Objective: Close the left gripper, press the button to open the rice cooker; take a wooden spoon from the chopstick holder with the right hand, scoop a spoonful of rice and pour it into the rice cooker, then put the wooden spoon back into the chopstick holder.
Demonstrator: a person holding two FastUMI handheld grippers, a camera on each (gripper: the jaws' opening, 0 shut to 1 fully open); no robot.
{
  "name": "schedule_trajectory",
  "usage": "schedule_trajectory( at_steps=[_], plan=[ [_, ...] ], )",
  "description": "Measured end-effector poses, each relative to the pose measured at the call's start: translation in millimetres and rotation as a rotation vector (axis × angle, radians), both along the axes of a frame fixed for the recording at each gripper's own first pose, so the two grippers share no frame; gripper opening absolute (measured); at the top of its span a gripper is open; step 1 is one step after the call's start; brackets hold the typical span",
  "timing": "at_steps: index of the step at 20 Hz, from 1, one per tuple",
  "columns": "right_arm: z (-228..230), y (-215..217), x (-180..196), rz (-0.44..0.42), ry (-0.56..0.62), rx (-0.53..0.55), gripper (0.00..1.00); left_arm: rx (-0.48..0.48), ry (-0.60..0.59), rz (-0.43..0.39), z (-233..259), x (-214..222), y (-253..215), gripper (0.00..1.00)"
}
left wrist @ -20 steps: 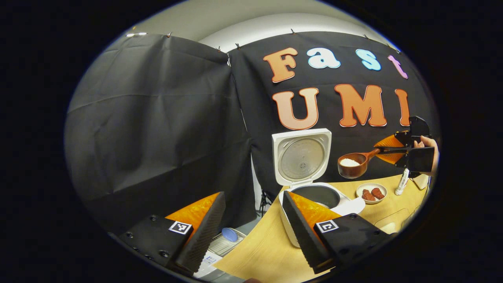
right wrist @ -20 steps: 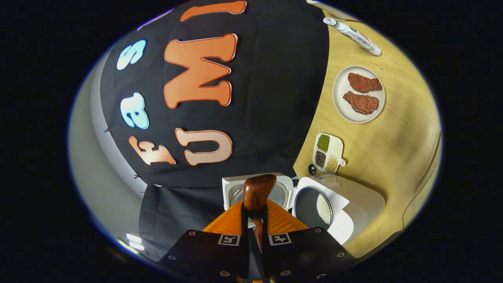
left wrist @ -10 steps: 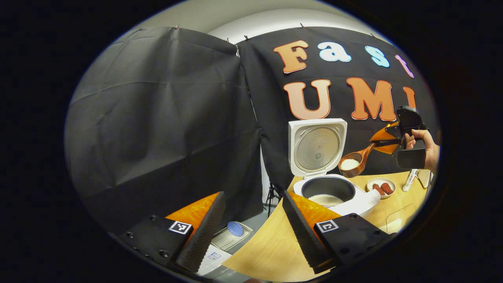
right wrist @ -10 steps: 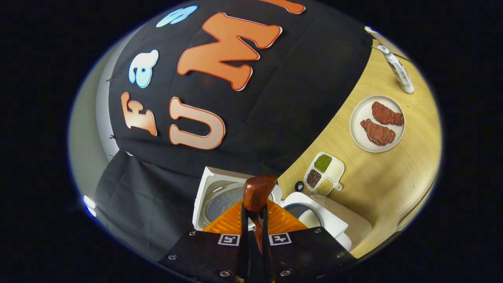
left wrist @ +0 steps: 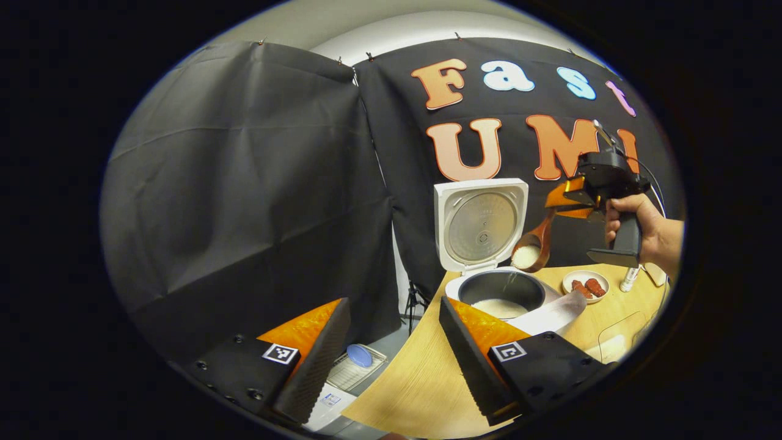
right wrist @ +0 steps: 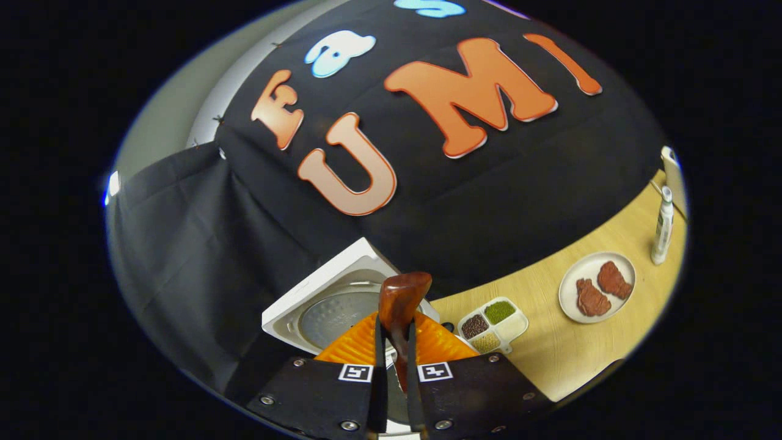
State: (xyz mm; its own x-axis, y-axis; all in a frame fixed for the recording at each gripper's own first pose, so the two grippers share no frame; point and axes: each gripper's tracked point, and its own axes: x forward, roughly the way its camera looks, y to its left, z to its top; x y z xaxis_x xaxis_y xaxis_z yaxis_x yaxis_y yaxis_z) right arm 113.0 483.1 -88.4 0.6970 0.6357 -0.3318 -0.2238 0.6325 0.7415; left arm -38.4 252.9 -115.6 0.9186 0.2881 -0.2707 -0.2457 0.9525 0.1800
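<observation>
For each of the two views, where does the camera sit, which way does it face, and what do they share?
Left gripper view: rides the open left gripper, off the table's left end, facing the rice cooker; a hand holds the right gripper.
Right gripper view: rides the right gripper, rolled, shut on the wooden spoon.
Shared: open cooker lid, plate of meat.

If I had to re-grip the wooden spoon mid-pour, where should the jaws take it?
On the handle of the wooden spoon, well above its rice-filled bowl, coming from the handle end. The spoon tilts bowl-down over the rice cooker, so only the slim handle fits the jaws; the right gripper already clamps there.
</observation>
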Motion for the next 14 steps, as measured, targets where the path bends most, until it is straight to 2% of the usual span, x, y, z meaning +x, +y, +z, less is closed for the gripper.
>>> schedule_trajectory(
  at_steps=[1,2,5,9,10,12,13,14],
  plan=[
    [6,4,1,0.009,-0.031,-0.012,0.12,-0.001,0.002,-0.003,-1,1,0,0.95],
    [11,10,0,0.016,-0.061,-0.025,0.12,-0.006,0.003,-0.004,-2,2,1,0.99],
    [19,17,2,0.032,-0.147,-0.082,0.12,-0.017,0.007,0.001,-5,0,4,0.99],
    [33,26,-1,0.066,-0.281,-0.160,0.12,-0.023,0.008,0.011,-8,0,11,0.99],
    [37,28,0,0.073,-0.313,-0.180,0.12,-0.025,0.010,0.014,-8,0,11,0.95],
    [43,34,-3,0.097,-0.382,-0.214,0.12,-0.028,0.009,0.017,-8,0,13,0.95],
    [46,37,-5,0.112,-0.416,-0.231,0.12,-0.029,0.008,0.017,-7,0,13,0.99],
    [46,39,-8,0.128,-0.449,-0.250,0.12,-0.029,0.009,0.015,-8,0,13,0.95]
  ],
)
